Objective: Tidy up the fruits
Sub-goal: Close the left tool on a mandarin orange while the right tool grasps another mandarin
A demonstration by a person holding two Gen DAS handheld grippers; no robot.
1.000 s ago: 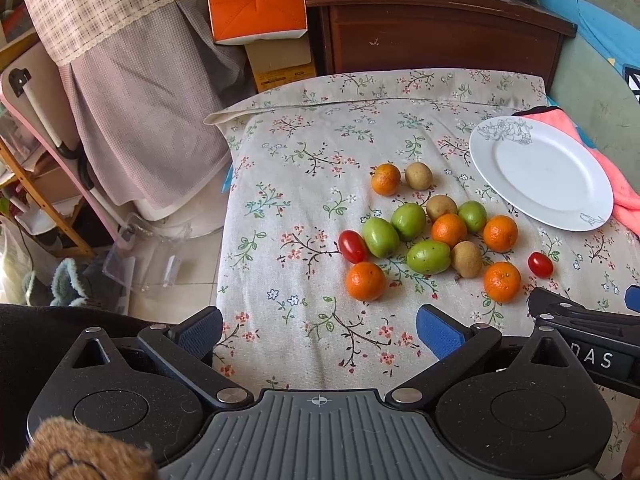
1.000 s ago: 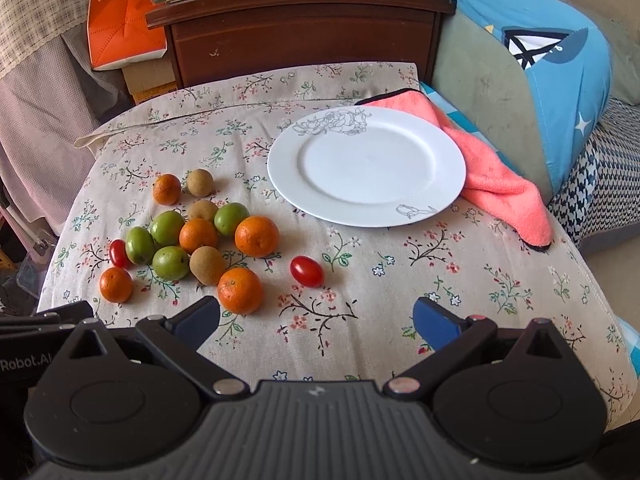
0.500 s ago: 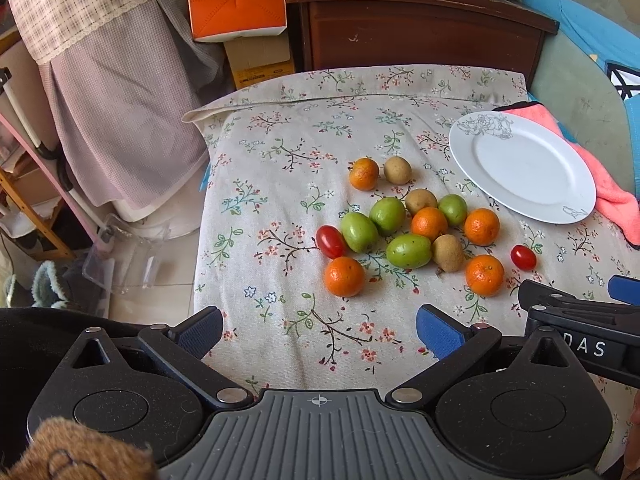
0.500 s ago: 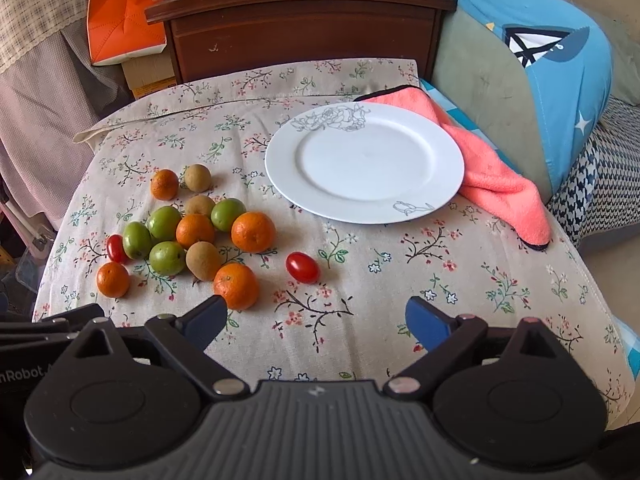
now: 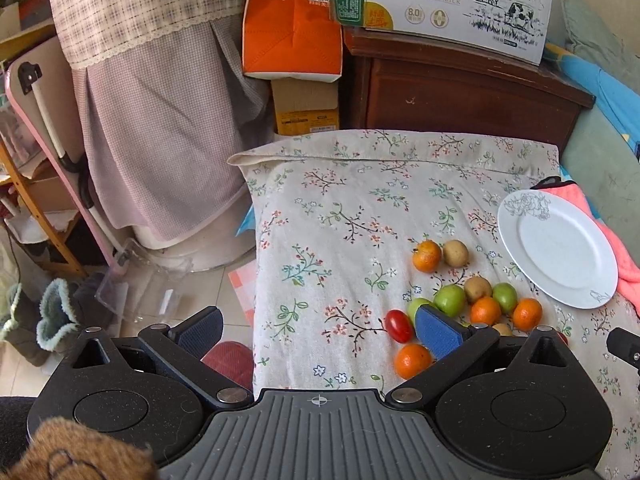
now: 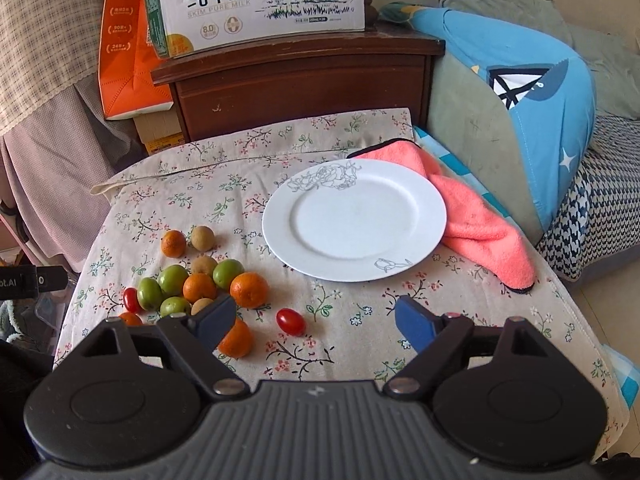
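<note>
both views have swung since a second ago: the milk carton [image 6: 256, 4] and orange box [image 5: 294, 20] now fill the top of each frame, and the fruit sits lower. in the left view the fruit pile [image 5: 464, 304] has slid from centre to lower right, part hidden by one finger.
right gripper [image 6: 316, 320]: jaws have just been closing but remain wide apart, nothing between them, only a cherry tomato [image 6: 291, 321] on the cloth below.
left gripper [image 5: 318, 330]: spread wide, holding nothing.
judgement: no fruit lifted yet; sorting not begun, white plate [image 6: 354, 220] bare.
surface: flowered cloth [image 6: 248, 152], plate centre right, pink towel [image 6: 480, 228] touching its right rim. behind: brown cabinet [image 6: 304, 76]; blue cushion [image 6: 532, 92] at right.
</note>
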